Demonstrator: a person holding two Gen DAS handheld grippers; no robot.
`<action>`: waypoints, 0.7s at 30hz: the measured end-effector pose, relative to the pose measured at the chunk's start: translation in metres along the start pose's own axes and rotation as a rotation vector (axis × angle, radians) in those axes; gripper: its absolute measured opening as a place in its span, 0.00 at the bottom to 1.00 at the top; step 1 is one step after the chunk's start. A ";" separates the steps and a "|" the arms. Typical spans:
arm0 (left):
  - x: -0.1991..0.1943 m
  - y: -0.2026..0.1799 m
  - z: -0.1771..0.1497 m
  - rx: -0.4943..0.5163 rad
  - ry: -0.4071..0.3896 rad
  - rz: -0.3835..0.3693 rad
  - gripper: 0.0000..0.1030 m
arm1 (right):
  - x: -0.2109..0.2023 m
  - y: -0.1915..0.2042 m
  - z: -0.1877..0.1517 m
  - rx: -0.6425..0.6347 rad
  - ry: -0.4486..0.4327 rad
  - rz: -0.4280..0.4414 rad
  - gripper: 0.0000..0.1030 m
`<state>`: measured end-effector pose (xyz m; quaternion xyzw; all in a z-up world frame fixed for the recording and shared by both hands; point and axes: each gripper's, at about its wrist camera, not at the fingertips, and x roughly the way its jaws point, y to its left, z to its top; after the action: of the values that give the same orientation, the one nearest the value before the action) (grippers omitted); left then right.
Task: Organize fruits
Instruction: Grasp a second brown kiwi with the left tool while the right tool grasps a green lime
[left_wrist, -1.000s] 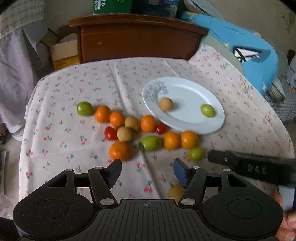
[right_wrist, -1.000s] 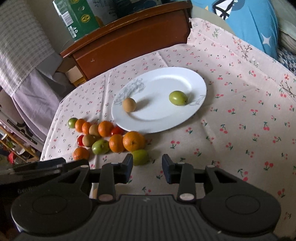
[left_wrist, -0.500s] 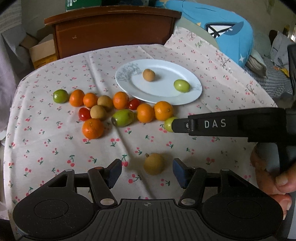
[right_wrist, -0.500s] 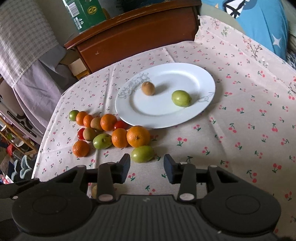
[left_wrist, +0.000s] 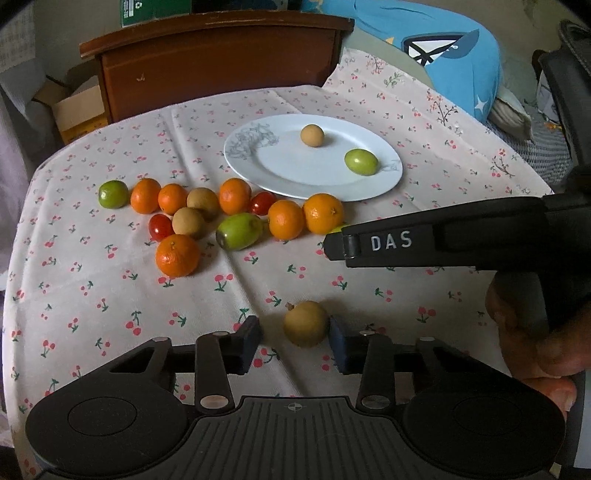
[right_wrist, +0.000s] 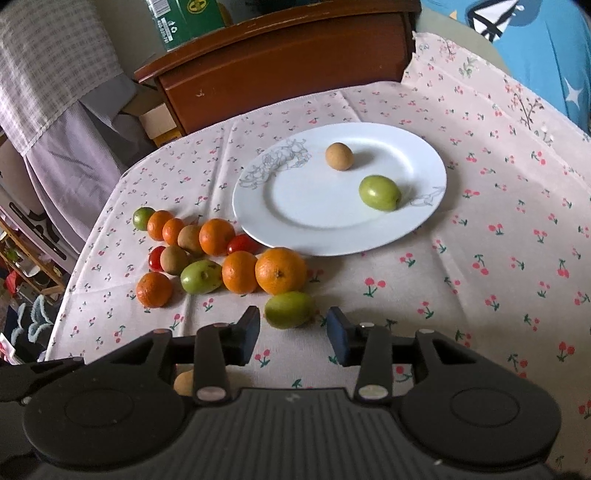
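We held the left claw spread open low over the worktop, with a brown fruit lying on the cloth between its tips, nearer the right-hand pad; whether that pad touched it we could not tell. The right claw was open as well, and a green fruit lay on the cloth between and just ahead of its tips, with a gap on either side. In the left wrist view the right claw's side crossed in from the right, lettered DAS, and hid most of that green fruit.

Farther back stood a white plate carrying a small tan fruit and a second green fruit, well apart from each other. Left of the plate lay a cluster of oranges, cherry tomatoes, brown fruits and green ones, several touching. A wooden cabinet stood behind the worktop.
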<state>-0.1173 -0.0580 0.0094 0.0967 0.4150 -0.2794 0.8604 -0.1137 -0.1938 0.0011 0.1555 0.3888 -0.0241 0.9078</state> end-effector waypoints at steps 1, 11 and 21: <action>0.000 0.000 0.000 0.000 -0.003 0.000 0.33 | 0.001 0.001 0.000 -0.008 -0.003 -0.001 0.40; -0.002 0.002 0.001 -0.015 -0.021 -0.029 0.22 | 0.001 0.005 -0.002 -0.055 -0.016 -0.012 0.29; -0.009 0.011 0.004 -0.064 -0.043 -0.012 0.22 | -0.008 0.007 -0.001 -0.060 -0.029 -0.006 0.28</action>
<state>-0.1127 -0.0469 0.0181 0.0607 0.4059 -0.2729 0.8701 -0.1184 -0.1875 0.0077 0.1269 0.3763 -0.0175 0.9176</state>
